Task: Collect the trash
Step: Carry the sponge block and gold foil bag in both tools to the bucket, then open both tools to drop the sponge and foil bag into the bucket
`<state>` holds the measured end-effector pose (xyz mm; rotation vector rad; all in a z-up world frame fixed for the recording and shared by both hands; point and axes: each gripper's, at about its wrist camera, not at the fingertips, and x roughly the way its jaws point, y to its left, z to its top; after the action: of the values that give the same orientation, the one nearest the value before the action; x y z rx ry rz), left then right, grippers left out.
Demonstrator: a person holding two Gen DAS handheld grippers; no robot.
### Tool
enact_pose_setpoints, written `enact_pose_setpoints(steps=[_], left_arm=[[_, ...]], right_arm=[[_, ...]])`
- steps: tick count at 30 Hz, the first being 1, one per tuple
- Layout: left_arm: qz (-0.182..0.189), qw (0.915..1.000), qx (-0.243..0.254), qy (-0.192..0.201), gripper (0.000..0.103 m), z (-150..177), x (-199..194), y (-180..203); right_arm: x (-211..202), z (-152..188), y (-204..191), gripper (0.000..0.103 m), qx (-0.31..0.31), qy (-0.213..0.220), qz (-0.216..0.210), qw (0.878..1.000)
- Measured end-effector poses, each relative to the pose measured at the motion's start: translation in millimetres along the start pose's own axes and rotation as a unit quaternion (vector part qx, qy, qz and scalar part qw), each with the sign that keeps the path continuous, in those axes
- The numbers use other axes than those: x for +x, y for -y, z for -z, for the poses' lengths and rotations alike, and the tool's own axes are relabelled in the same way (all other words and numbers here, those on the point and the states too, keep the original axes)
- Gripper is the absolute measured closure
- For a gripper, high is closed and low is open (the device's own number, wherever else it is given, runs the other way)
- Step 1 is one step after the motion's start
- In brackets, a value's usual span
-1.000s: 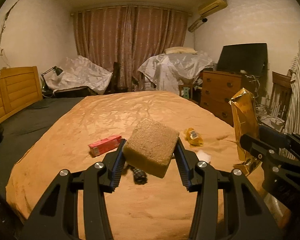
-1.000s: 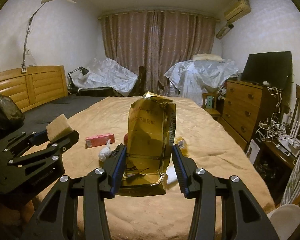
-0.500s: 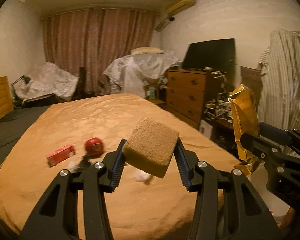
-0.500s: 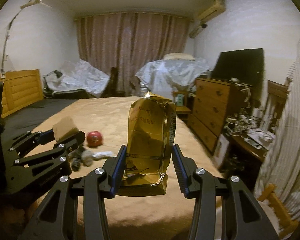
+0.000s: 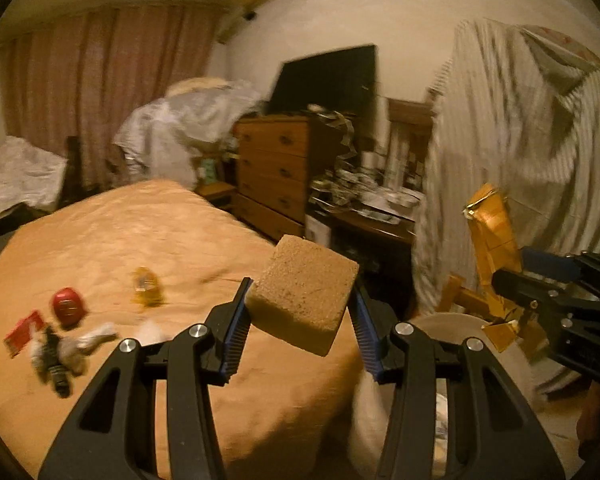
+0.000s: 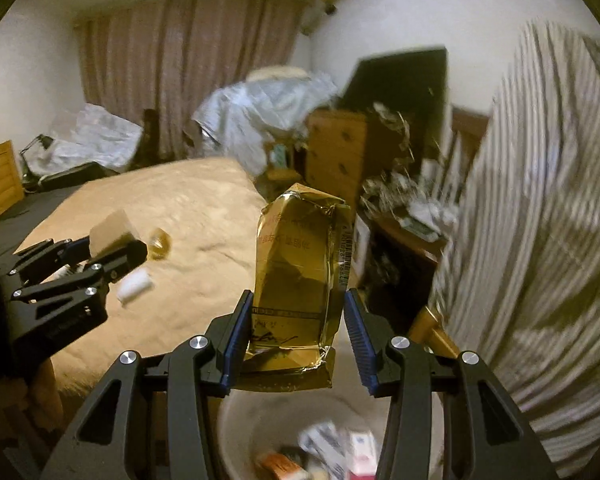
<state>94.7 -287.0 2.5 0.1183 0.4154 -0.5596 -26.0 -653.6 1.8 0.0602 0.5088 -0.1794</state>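
Now we hold two pieces of trash above the foot of the bed [image 5: 148, 240]. Our left gripper [image 5: 300, 320] is clamped on a tan sponge [image 5: 302, 294], which looks light and soft; it is pinched across its flat sides. Our right gripper [image 6: 296, 336] squeezes a gold foil bag [image 6: 300, 264] near its base; it seems empty, crinkly and slippery. A pale bin [image 6: 260, 420] with trash inside sits just below the bag.

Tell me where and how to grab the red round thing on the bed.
Grip the red round object across its widest middle, coming down from above. It lies low on the orange bedspread, and the red packet beside it crowds a side approach. Blur hides finer detail.
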Motion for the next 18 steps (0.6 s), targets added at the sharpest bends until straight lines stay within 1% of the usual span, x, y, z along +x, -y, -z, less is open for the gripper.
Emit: enact_pose_setpoints(steps=[2, 5, 6, 8, 10, 14, 15, 17, 18], left_arm=[[0.02, 0.9996, 0.007, -0.016, 0.058, 2.2, 13.4, 18.8], [0.057, 0.9968, 0.015, -0.054, 0.057, 9.1, 35.4, 40.8], [0.076, 0.9943, 0.017, -0.072, 0.057, 14.3, 45.6, 48.0], [0.097, 0.9905, 0.022, -0.095, 0.057, 21.7, 57.5, 56.7], [0.124, 0.9841, 0.028, -0.125, 0.057, 31.1, 74.0, 66.6], [0.148, 0.9744, 0.033, -0.166, 0.056, 47.0, 99.4, 79.4], [0.151, 0.9719, 0.034, -0.177, 0.056, 52.9, 107.1, 80.9], [0.156, 0.9691, 0.034, -0.188, 0.056, 58.1, 112.9, 80.9], [0.158, 0.9679, 0.035, -0.193, 0.056, 61.6, 116.5, 81.2]], right_arm=[[8.7, 8.4, 25.7, 0.056, 0.011, -0.024, 0.003, 1.0], [26.9, 19.6, 57.5, 0.056, 0.029, -0.068, -0.002, 0.997], [34.1, 24.4, 66.1, 0.056, 0.03, -0.083, -0.002, 0.996], [49.3, 32.2, 74.6, 0.056, 0.038, -0.11, -0.01, 0.993], [61.3, 40.0, 82.4, 0.056, 0.045, -0.135, -0.018, 0.99], [87.3, 59.8, 92.9, 0.056, 0.07, -0.181, -0.036, 0.98], [92.4, 63.6, 93.9, 0.056, 0.077, -0.188, -0.039, 0.978], [103.3, 69.0, 96.6, 0.056, 0.085, -0.198, -0.042, 0.976], [106.2, 68.2, 90.7, 0.056, 0.086, -0.2, -0.042, 0.975]])
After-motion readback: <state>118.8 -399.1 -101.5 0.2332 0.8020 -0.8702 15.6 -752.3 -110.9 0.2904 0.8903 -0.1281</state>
